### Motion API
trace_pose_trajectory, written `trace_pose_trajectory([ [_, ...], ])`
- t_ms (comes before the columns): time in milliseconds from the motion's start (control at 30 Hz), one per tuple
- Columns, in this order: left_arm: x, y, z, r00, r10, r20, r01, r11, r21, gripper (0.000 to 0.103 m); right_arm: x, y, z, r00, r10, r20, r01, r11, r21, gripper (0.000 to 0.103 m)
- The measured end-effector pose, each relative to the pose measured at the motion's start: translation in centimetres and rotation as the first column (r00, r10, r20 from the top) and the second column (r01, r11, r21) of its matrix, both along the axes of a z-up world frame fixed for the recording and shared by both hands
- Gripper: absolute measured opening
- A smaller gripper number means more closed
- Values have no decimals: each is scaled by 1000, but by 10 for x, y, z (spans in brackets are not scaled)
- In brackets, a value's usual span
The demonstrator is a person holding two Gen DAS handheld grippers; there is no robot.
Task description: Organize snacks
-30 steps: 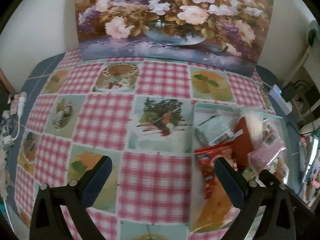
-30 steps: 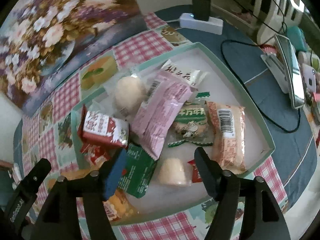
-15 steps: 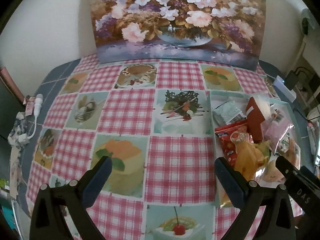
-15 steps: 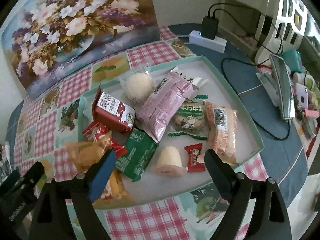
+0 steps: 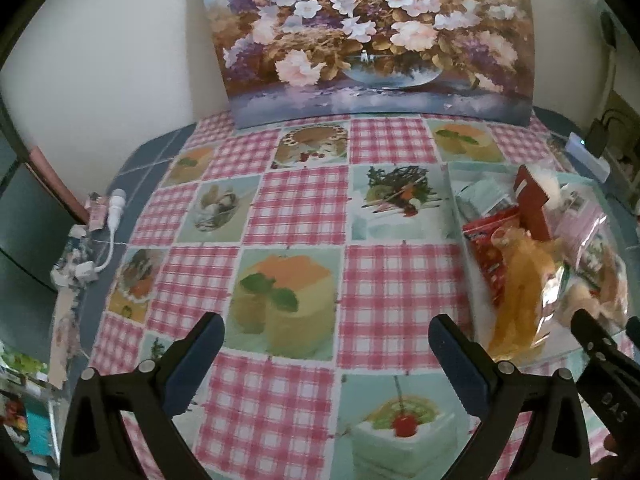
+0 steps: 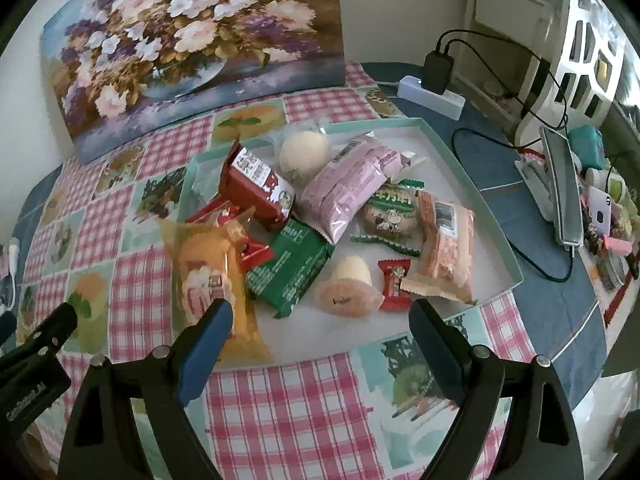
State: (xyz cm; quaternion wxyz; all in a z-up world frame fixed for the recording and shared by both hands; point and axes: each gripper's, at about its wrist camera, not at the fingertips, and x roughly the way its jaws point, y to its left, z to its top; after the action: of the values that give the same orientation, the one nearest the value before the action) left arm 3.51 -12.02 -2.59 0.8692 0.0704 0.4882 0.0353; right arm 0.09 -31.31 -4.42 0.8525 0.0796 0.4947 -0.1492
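A table (image 5: 168, 152) with a blue top carries a pink-checked cloth (image 5: 296, 208) printed with squares of cakes and dishes, and a large painting of flowers (image 5: 372, 40) leans against the pale wall at its far edge. On the right half of the cloth lies a shallow tray (image 6: 472, 184) with a pale green rim, and the snacks are heaped inside it: an orange packet (image 6: 212, 272) at the near left corner, a green packet (image 6: 288, 268), a red carton (image 6: 256, 188), a pink pack (image 6: 348, 188), a peach-coloured wrapper (image 6: 444, 248), a small red sweet (image 6: 394, 280) and two pale round cakes in clear wrap. The left gripper (image 5: 326, 344) hangs over the bare cloth left of the tray, its jaws wide apart with nothing between them. The right gripper (image 6: 320, 332) hovers at the tray's near edge; its jaws have just been opening and stand wide, empty, the left one just in front of the orange packet. The left half of the cloth lies free. Beyond the tray's right rim a white power strip (image 6: 432, 92) with a black plug and trailing cables crowds the table's edge, beside cluttered small objects.
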Motion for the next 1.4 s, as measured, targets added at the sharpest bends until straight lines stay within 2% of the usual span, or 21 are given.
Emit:
trace_pose_trajectory([
  [233,-13,8,-5,1000,8,-11,-8,999,37,103,-11,2,6,999,-2,35,3,1000,-9,90],
  [700,-14,25,-3,998,67,-10,-67,997,-26,103,-12,3,8,999,9,40,-8,1000,-13,90],
  [1400,-12,25,-6,999,32,-29,-34,999,-42,103,-8,7,4,999,33,14,-32,999,-17,90],
])
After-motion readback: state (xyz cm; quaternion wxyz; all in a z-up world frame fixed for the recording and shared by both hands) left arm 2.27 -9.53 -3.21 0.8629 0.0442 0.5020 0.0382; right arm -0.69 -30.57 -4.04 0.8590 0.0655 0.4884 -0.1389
